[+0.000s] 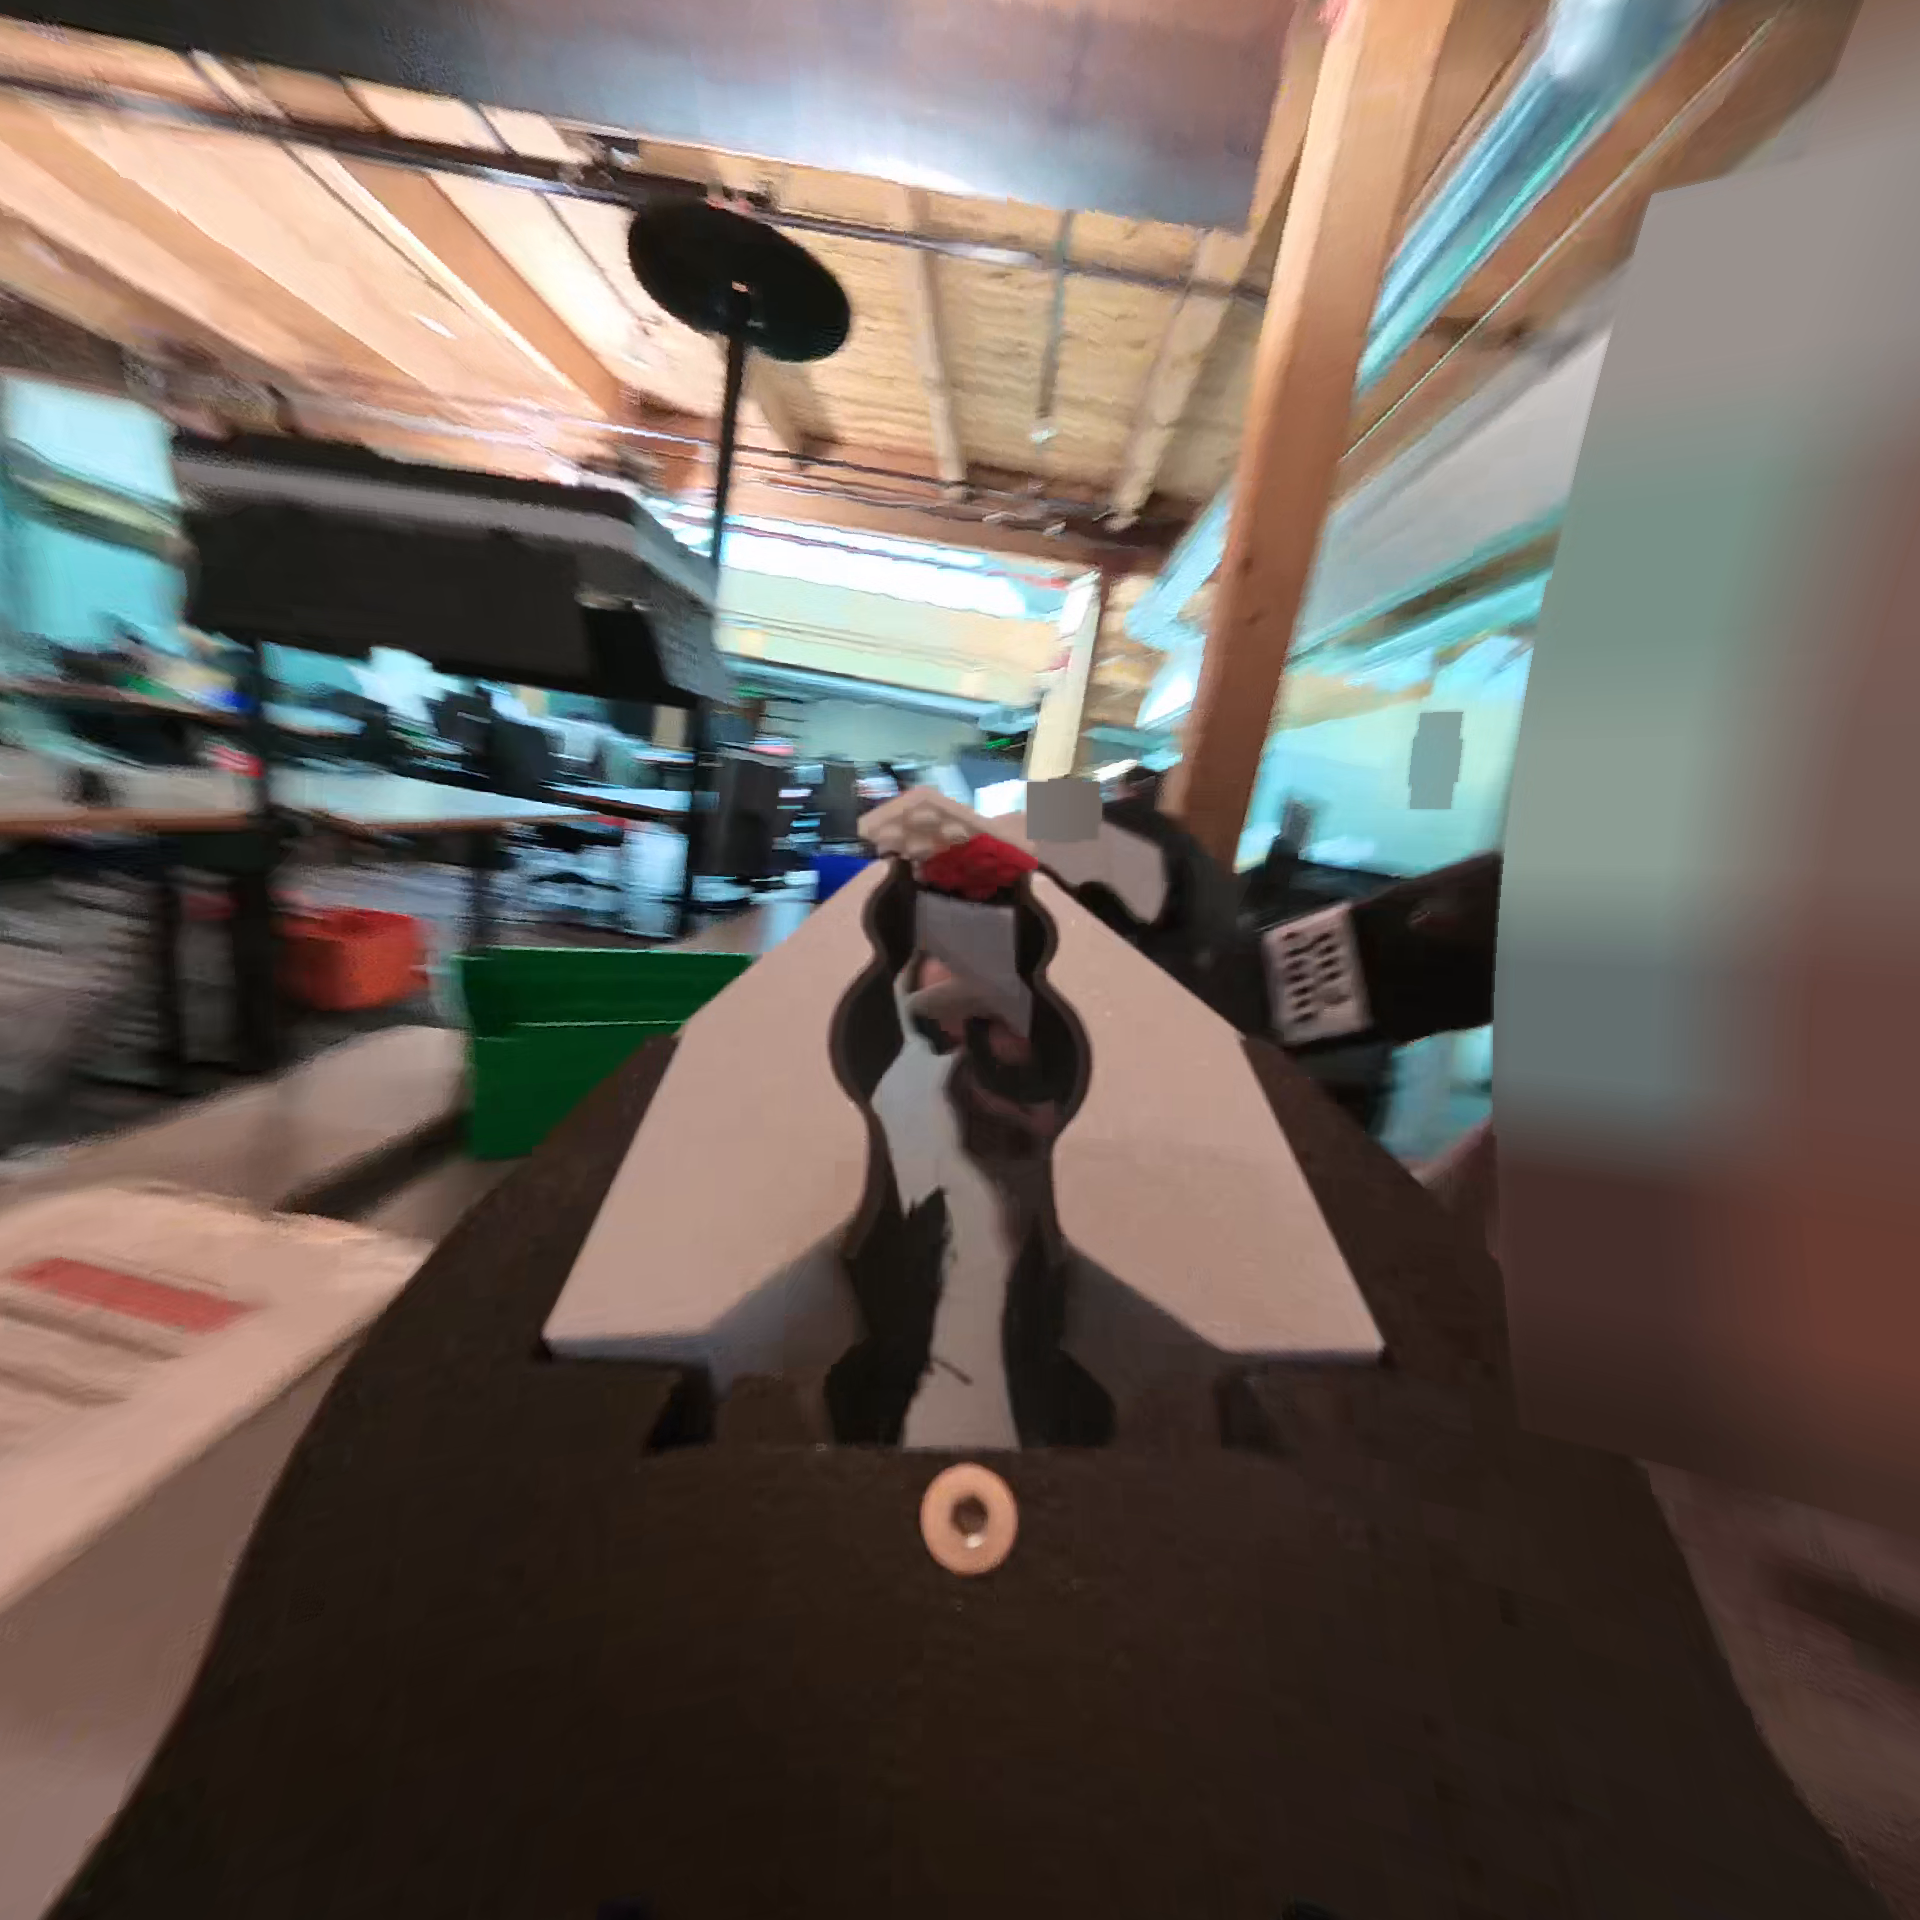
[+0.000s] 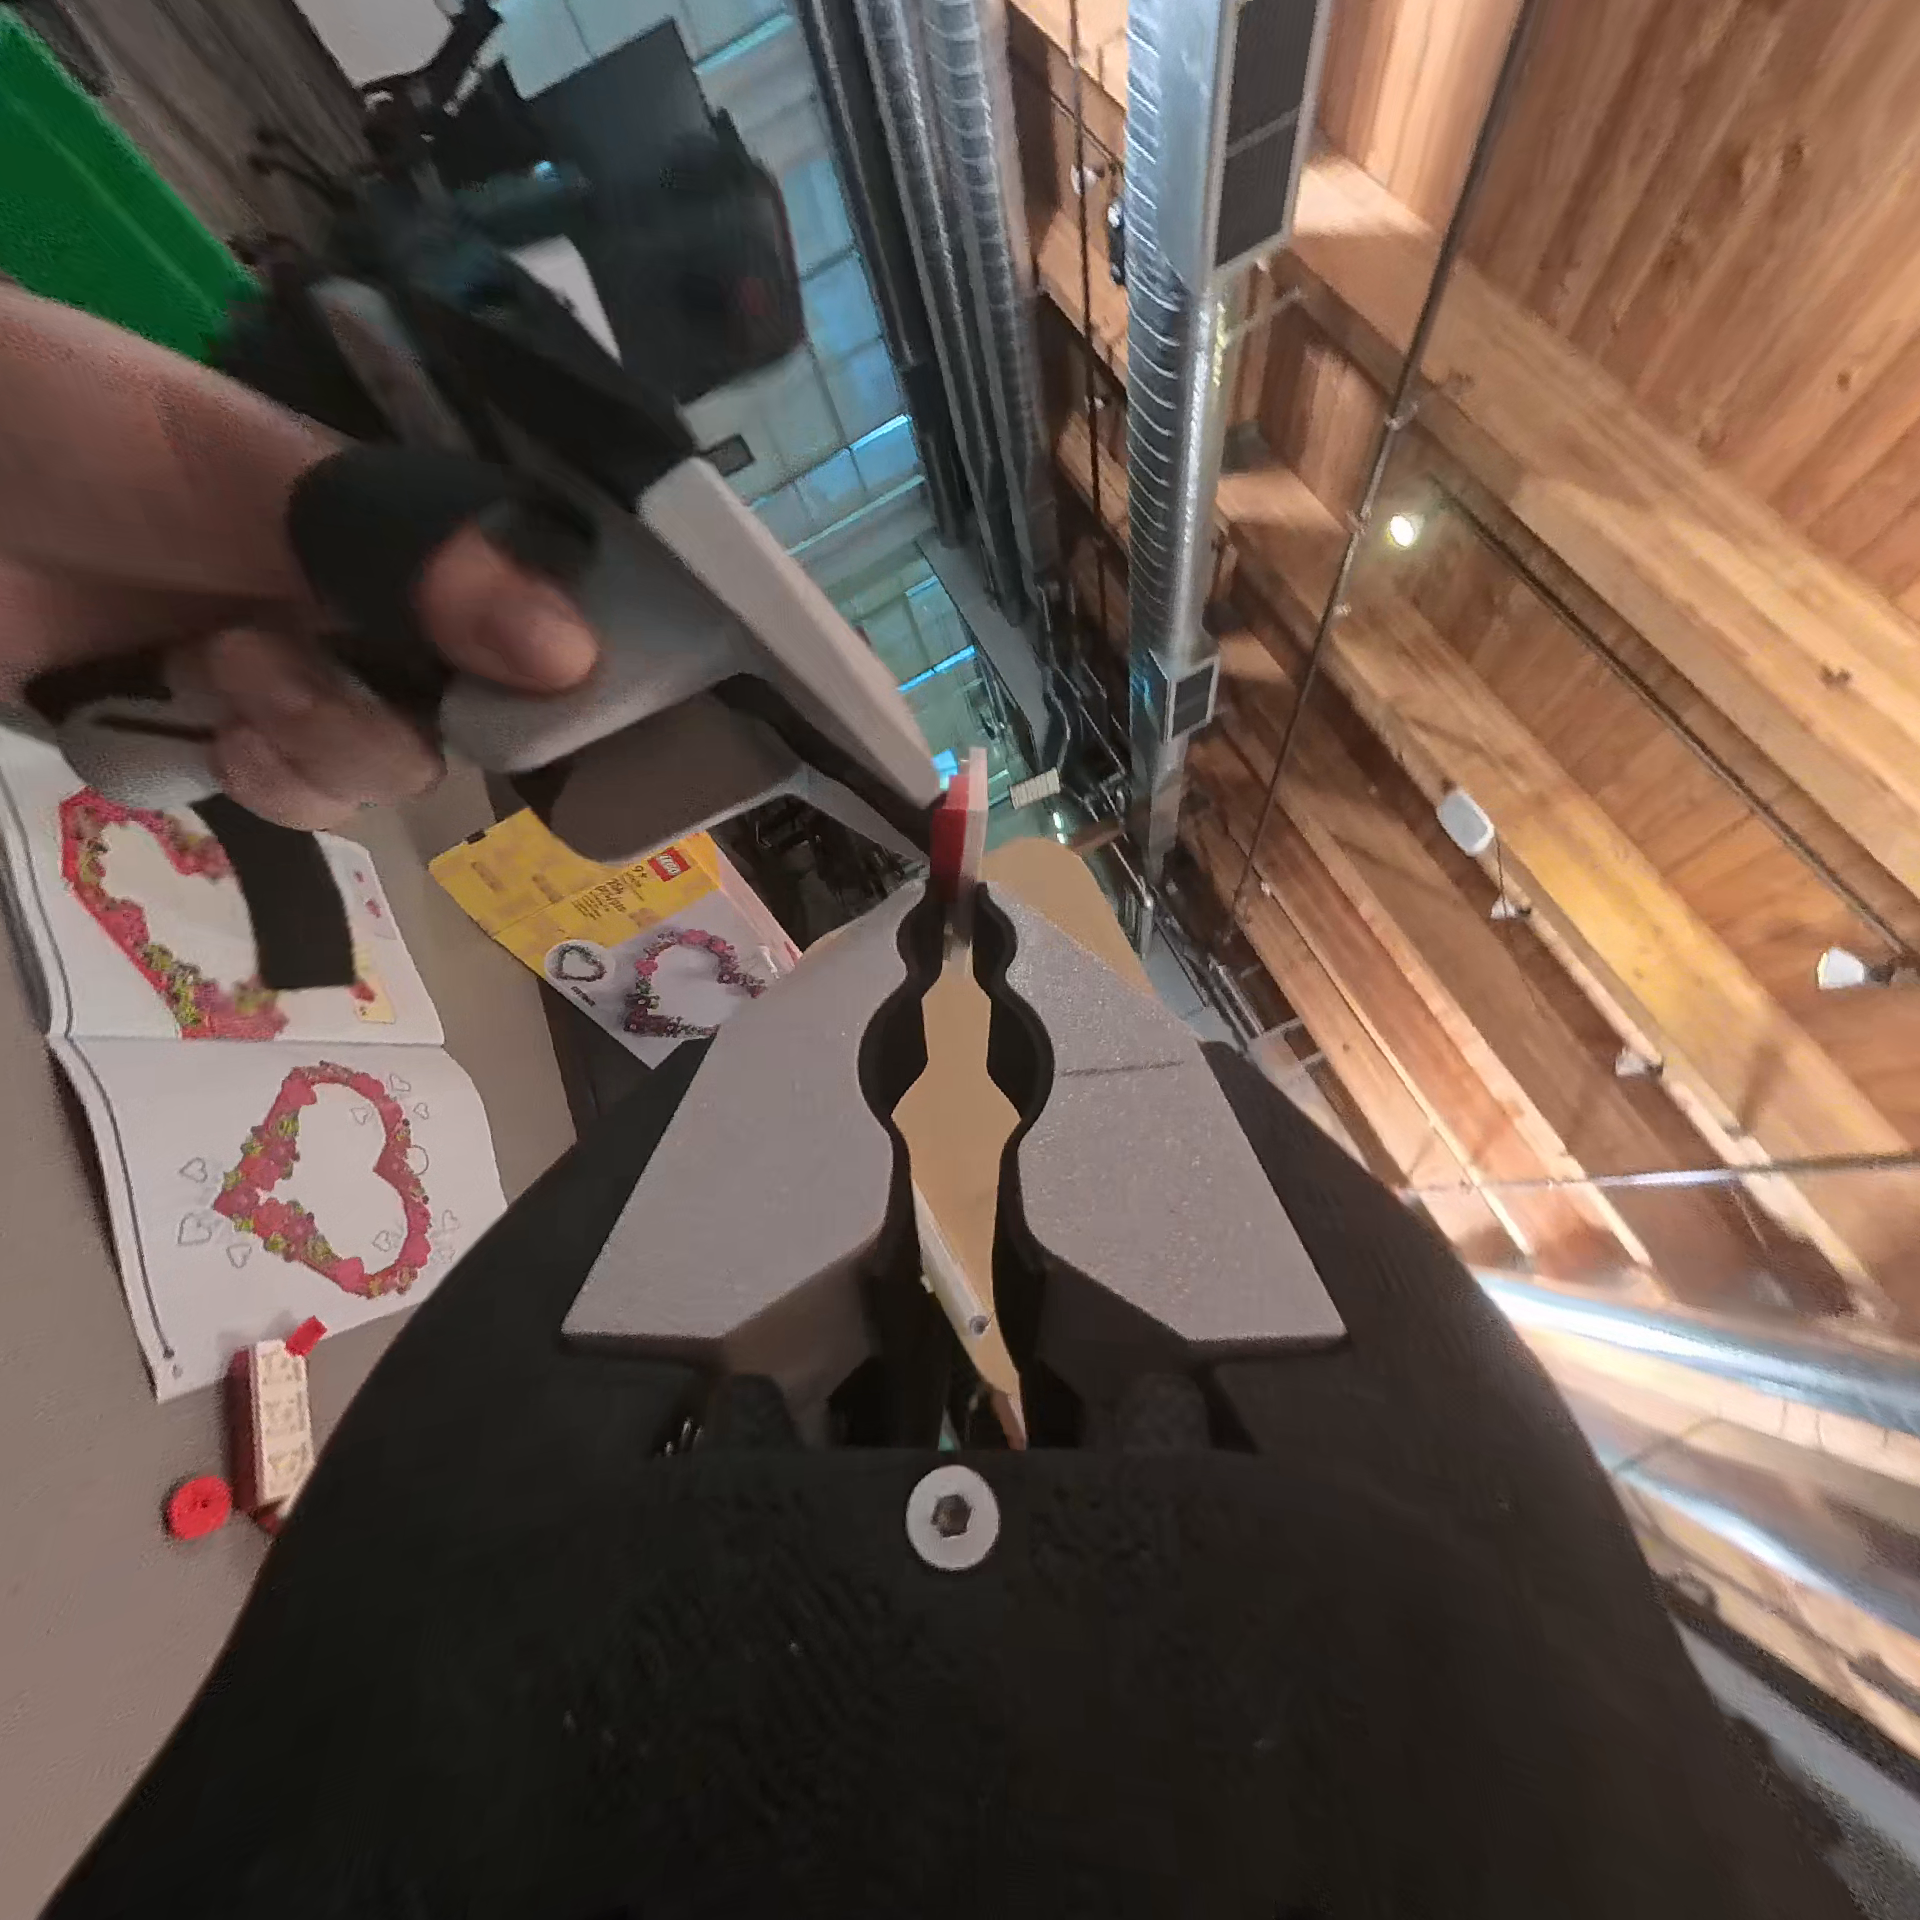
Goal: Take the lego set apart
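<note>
A small lego assembly, a red part (image 1: 975, 864) joined to a white studded plate (image 1: 916, 829), is held up in the air between both grippers. My left gripper (image 1: 961, 888) is shut on its red part. My right gripper (image 2: 961, 906) is shut on the lower edge of the same assembly (image 2: 954, 831), which shows edge-on as thin red and pale layers. The right gripper's fingers (image 1: 1127, 868) reach in from the right in the left wrist view. The left gripper (image 2: 902, 777) comes in from the upper left in the right wrist view, held by a hand (image 2: 312, 623).
On the table (image 2: 94, 1662) lie an open instruction booklet with heart pictures (image 2: 301, 1153), a yellow lego box (image 2: 561, 894), a red round piece (image 2: 197, 1507), a dark red and white brick strip (image 2: 272, 1429) and a small red piece (image 2: 308, 1334). A green bin (image 1: 582, 1039) stands behind. Both grippers' tips are close together, under 4 cm apart.
</note>
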Available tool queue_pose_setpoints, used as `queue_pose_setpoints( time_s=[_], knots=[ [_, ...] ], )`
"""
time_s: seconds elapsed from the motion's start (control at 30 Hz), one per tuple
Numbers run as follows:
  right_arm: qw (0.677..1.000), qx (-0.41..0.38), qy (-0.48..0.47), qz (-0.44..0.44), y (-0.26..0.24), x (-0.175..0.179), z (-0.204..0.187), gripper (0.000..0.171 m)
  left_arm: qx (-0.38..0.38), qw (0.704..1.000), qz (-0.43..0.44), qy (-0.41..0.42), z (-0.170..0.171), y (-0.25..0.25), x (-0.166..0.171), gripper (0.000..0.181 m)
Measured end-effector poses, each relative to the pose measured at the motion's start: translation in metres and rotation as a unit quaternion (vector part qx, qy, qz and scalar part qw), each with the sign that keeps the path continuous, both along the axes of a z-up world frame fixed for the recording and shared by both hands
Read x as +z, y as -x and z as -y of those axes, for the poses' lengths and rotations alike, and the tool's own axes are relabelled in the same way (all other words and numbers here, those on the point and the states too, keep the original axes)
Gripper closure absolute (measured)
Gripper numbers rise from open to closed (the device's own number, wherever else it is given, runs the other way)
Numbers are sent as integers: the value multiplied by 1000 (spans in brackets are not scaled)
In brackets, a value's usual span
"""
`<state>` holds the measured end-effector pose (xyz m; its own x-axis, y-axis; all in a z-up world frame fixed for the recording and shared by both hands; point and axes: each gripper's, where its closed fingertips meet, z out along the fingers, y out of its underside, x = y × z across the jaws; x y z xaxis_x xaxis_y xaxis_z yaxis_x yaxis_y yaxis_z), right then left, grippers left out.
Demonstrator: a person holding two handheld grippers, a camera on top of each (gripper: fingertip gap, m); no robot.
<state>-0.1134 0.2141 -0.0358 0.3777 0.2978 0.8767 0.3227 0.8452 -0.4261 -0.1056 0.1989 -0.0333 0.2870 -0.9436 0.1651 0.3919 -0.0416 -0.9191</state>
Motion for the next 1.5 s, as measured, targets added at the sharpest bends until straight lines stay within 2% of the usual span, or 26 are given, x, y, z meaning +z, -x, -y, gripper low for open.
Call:
queue_pose_setpoints(
  time_s=[0.07,0.13,0.2,0.3,0.4,0.5,0.6,0.67,0.7,0.83,0.9,0.93,0.97,1.07,1.27,1.37,1.4,1.47,1.5],
  knots=[
    [1000,-3,12,-1,1,-1,-2,168,147,982,-83,-88,-10,7,-3,159],
    [1000,-5,25,18,2,-6,-4,168,282,922,-174,-200,-13,16,-1,154],
    [998,9,51,42,5,-14,-4,168,350,851,-262,-291,-9,15,-2,152],
    [988,57,125,76,8,-29,-5,169,379,775,-369,-347,-11,10,-14,158],
    [968,111,205,92,6,-38,-6,168,372,738,-446,-345,-18,11,-30,158],
    [947,157,264,95,2,-41,-6,168,369,706,-502,-337,-28,17,-44,149],
    [920,197,321,110,-2,-46,-2,167,356,715,-495,-343,-27,13,-48,157],
    [901,224,352,116,-5,-48,1,168,336,736,-480,-340,-24,9,-49,160],
    [894,237,362,115,-7,-47,2,167,314,760,-467,-327,-21,5,-50,157],
    [878,278,373,116,-13,-45,8,168,179,899,-343,-205,-5,-5,-40,148],
    [865,304,378,128,-15,-46,16,168,110,940,-280,-162,5,-7,-33,147],
    [858,316,382,131,-16,-47,19,168,83,952,-260,-141,8,-8,-32,151],
    [852,328,386,134,-16,-47,22,168,57,958,-254,-122,10,-9,-35,162],
    [837,350,395,142,-18,-48,28,168,4,969,-234,-84,14,-13,-38,178],
    [854,317,392,127,-18,-44,19,168,-10,986,-165,-27,5,-14,-32,178],
    [892,231,377,95,-13,-42,-5,162,37,989,-143,28,-13,-7,-34,178],
    [912,194,352,84,-10,-40,-14,155,56,987,-144,45,-20,-4,-37,178],
    [946,125,289,80,-6,-38,-22,130,82,982,-152,72,-30,2,-44,178],
    [959,92,255,85,-4,-39,-24,126,90,981,-151,82,-33,4,-46,178]
  ],
)
